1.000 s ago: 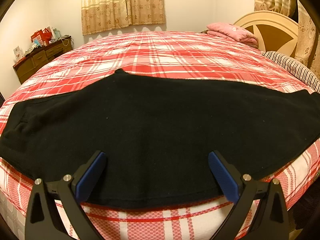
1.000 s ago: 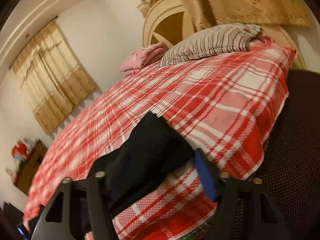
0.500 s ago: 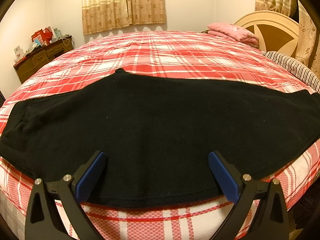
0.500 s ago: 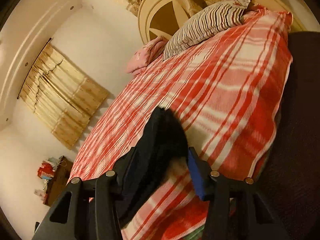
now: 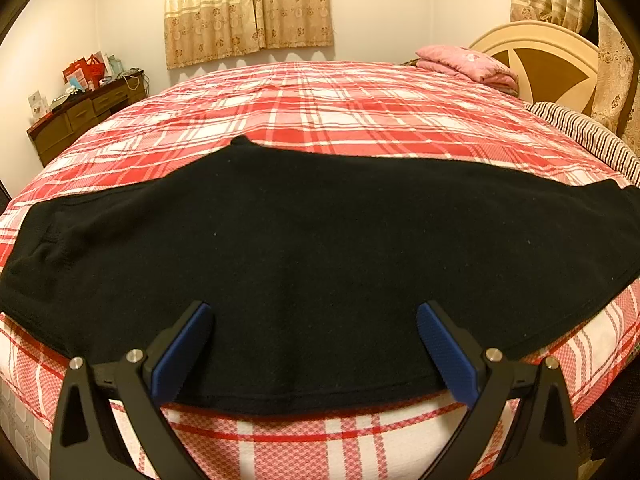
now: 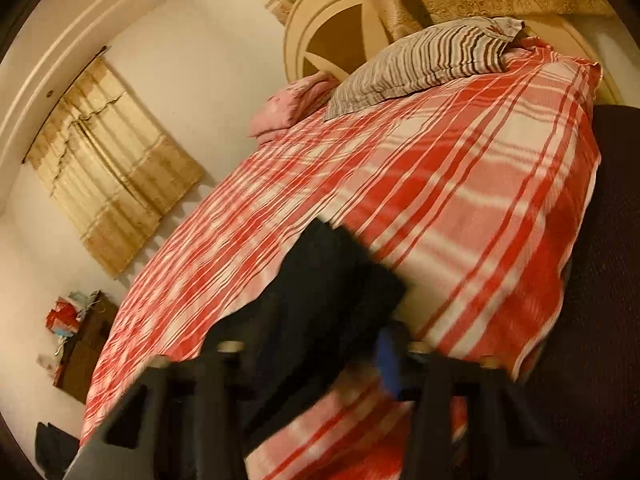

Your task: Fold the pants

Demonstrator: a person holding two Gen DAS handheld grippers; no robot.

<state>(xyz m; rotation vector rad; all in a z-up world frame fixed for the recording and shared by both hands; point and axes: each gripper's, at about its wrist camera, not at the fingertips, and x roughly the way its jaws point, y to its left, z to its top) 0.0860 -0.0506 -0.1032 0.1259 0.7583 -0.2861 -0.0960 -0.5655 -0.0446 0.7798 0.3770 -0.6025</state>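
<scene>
Left gripper (image 5: 314, 344) is held level, its two blue-padded fingers (image 5: 180, 346) spread wide apart with nothing between them. Right gripper (image 6: 320, 360) is tilted and blurred, fingers closed on black cloth (image 6: 320, 304).

- The black pants (image 5: 320, 248) lay spread flat and wide across the near edge of the bed.
- One end (image 6: 320, 280) was lifted off the cover, bunched and blurred.

Motion blur smears the right gripper (image 6: 316, 356), so its grip on the black pants (image 6: 320, 304) cannot be judged. The pants hide its left finger.
</scene>
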